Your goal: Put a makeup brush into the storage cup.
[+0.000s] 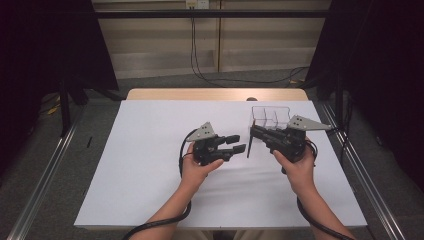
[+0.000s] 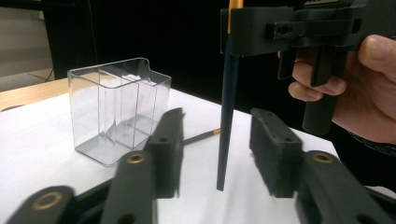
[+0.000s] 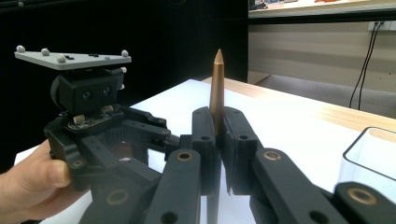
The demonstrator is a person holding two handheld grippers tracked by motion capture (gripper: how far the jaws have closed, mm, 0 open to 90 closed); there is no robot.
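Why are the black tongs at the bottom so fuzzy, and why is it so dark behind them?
In the left gripper view the left tongs sit too near the lens, so they blur, while the clear box looks sharp. In the right gripper view the right tongs blur low down. Both backgrounds are unlit black; the high view shows the white table bright.

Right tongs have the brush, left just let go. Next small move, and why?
Probably carry the brush over the clear holder and lower it in. The right tongs are shut on it, holding it upright with its lower end above the table, while the left tongs stand open around it without touching. The holder stands just behind.
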